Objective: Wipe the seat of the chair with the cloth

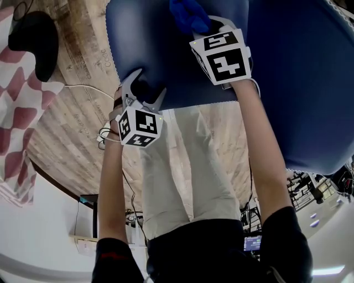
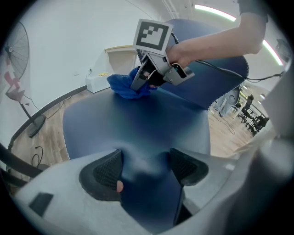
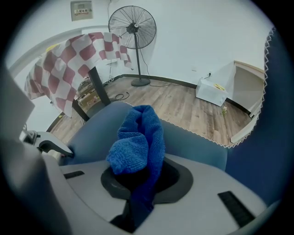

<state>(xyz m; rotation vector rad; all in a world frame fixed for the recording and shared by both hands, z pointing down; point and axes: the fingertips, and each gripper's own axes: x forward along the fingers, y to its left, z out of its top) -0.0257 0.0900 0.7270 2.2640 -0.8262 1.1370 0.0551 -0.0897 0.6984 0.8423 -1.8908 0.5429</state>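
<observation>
Writing first: a small sign (image 3: 81, 9) on the wall is too small to read. There's faint print on the floorboards (image 1: 83, 61), blurred beyond reading. The marker cubes carry only black-and-white squares, no letters.

Now the jaws. The right gripper (image 3: 138, 181) is clenched on the cloth (image 3: 138, 147), a blue towelling bundle that bulges up out of the closed pads with a tail hanging below them. From the left gripper view, that bundle sits at the far edge of the seat (image 1: 149, 44), right where the backrest (image 1: 304, 83) rises, and it looks to be touching the blue fabric there.

Over to the left gripper (image 2: 144, 167): jaws partly apart, the near edge of the seat wedged between the two ribbed pads (image 2: 108, 170), blue fabric against both of them. It's gripping the seat at its front edge, well apart from the cloth.

Off to the side stand a fan (image 3: 132, 27) and a red-and-white checked drape (image 3: 73, 59).
</observation>
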